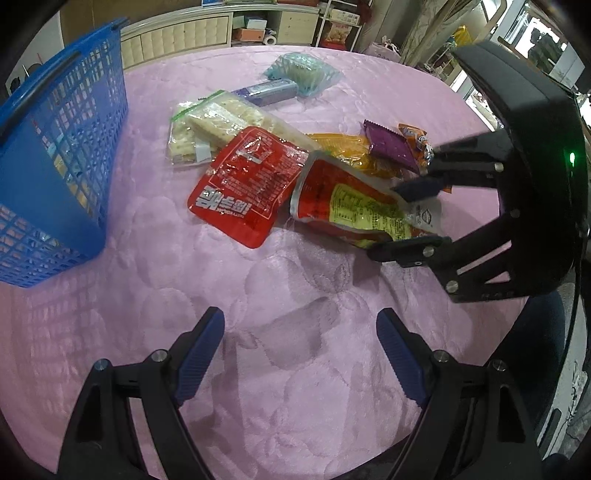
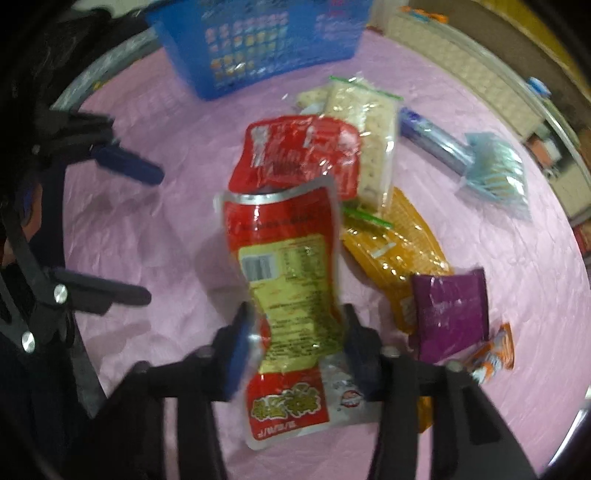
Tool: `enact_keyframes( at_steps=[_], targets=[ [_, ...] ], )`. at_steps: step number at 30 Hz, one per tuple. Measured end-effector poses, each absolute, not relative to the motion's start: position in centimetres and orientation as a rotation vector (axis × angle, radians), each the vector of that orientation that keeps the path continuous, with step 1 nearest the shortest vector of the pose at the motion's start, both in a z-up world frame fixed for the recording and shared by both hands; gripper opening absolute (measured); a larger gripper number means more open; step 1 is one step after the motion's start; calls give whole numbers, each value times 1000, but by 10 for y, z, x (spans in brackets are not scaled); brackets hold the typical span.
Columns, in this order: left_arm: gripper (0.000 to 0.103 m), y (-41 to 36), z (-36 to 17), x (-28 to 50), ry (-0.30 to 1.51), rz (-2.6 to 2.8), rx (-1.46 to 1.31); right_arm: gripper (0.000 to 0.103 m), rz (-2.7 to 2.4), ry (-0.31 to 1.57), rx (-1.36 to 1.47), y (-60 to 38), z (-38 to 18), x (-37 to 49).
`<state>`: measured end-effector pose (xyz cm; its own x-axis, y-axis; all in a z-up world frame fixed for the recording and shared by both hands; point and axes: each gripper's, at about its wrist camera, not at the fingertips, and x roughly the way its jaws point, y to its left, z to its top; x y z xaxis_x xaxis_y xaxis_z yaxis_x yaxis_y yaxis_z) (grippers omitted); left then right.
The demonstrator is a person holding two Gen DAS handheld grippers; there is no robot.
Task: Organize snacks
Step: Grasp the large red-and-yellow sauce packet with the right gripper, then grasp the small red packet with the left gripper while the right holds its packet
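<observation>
My right gripper (image 2: 295, 325) is shut on a red and yellow snack pouch (image 2: 288, 266) and holds it just above the pink tablecloth; the pouch (image 1: 354, 203) and the right gripper (image 1: 402, 218) also show in the left wrist view. My left gripper (image 1: 299, 332) is open and empty over bare cloth, near of the pile; it shows at the left of the right wrist view (image 2: 147, 232). A blue basket (image 1: 55, 147) stands at the left, with snacks inside (image 2: 258, 40). A flat red pouch (image 1: 243, 181), a cracker bag (image 1: 214, 125), an orange bag (image 2: 399, 243) and a purple packet (image 2: 450, 314) lie in the pile.
A blue wafer bag (image 1: 303, 72) and a purple-blue tube pack (image 1: 269, 90) lie at the far side. A small orange wrapper (image 2: 491, 354) lies by the purple packet. A headboard and shelves (image 1: 221, 26) stand behind the pink surface (image 1: 295, 280).
</observation>
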<state>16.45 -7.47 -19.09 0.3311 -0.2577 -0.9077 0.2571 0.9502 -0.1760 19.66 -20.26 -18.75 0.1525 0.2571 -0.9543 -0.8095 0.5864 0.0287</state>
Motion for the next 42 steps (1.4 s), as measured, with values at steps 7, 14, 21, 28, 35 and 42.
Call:
enact_keyframes(
  at_steps=[7, 14, 21, 28, 35, 42],
  targets=[
    [83, -70, -184, 160, 1174, -325, 9, 48, 797, 1298, -625, -185, -192, 202],
    [83, -58, -170, 150, 1131, -325, -37, 43, 734, 1179, -492, -194, -192, 185],
    [83, -52, -155, 154, 1095, -350, -44, 43, 666, 1158, -256, -218, -187, 149],
    [83, -60, -149, 165, 1063, -373, 44, 41, 562, 1148, -150, -239, -181, 138],
    [83, -74, -154, 191, 1049, -383, 163, 41, 454, 1146, -81, -252, -169, 154],
    [83, -96, -176, 216, 1064, -381, 353, 41, 387, 1161, -14, -262, -176, 156]
  ],
)
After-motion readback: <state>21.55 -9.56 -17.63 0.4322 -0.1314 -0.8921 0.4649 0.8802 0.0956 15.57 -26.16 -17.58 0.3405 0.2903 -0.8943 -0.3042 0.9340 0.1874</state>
